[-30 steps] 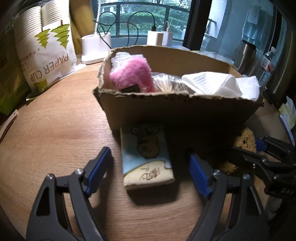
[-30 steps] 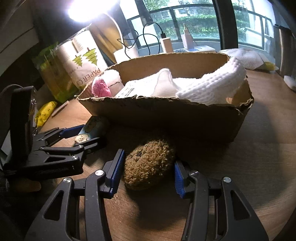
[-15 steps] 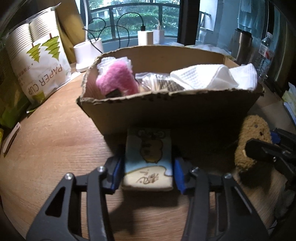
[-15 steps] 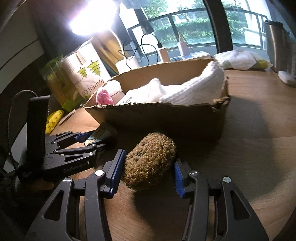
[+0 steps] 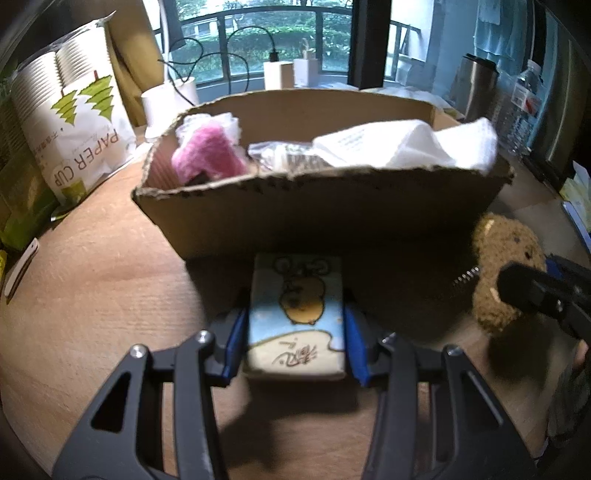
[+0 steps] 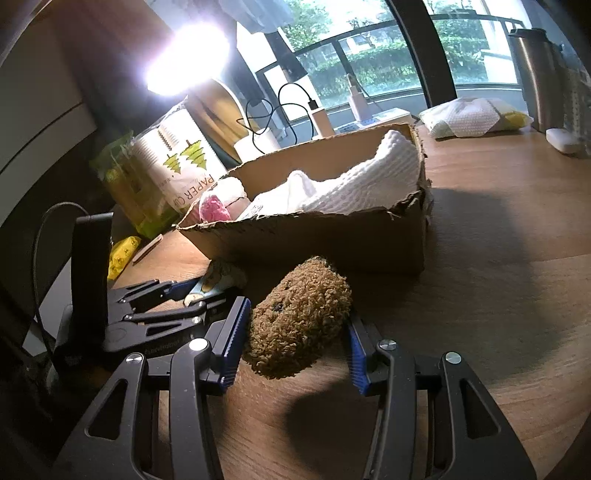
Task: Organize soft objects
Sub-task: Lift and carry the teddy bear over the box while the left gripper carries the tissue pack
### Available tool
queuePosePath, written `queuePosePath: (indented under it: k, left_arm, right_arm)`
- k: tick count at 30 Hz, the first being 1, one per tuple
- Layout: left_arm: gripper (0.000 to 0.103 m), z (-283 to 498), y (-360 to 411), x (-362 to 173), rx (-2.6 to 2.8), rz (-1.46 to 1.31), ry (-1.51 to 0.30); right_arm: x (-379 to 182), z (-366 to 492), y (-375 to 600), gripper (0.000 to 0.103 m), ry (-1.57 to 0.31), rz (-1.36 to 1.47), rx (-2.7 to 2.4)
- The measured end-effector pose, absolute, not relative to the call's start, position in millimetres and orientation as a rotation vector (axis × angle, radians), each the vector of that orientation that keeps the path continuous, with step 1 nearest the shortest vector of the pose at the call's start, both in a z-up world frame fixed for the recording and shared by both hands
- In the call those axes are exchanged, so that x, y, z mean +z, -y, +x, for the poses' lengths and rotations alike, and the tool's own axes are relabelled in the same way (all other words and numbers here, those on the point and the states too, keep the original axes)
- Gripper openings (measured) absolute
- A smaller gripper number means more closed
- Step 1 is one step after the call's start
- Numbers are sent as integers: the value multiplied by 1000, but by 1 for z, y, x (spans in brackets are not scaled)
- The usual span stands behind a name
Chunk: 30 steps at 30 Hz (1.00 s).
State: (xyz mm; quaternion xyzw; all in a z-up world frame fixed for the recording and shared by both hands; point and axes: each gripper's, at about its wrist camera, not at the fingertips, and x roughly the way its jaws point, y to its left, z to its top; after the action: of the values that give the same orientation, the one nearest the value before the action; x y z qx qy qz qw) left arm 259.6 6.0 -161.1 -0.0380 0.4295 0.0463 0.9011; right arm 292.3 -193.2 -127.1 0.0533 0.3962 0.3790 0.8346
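1. Left gripper (image 5: 295,332) pinches the printed tissue pack (image 5: 295,314) by its long sides, on the table (image 5: 92,295) just before the cardboard box (image 5: 295,214) — light, crushable, film likely slippery.
2. Right gripper (image 6: 295,336) clamps the brown plush toy (image 6: 299,314) across its middle — soft, light, compresses readily.

A lived-in home room, by a balcony window

A wooden tabletop (image 6: 480,229) carries a paper-cup pack (image 5: 74,129), plugged-in chargers (image 5: 275,74) and a steel flask (image 5: 476,88) along its far edge, under a balcony railing (image 5: 258,18) and greenery.
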Motion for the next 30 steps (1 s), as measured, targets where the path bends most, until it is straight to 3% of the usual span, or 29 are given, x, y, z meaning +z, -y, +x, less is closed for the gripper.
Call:
queuePosePath:
  k: [14, 30]
  left_arm:
    - [47, 237, -2, -131, 36, -127, -805]
    - [47, 216, -19, -85, -23, -161, -683]
  right_arm:
    - [-123, 280, 193, 50, -831, 26, 732]
    - [-79, 271, 171, 50, -765, -66, 695]
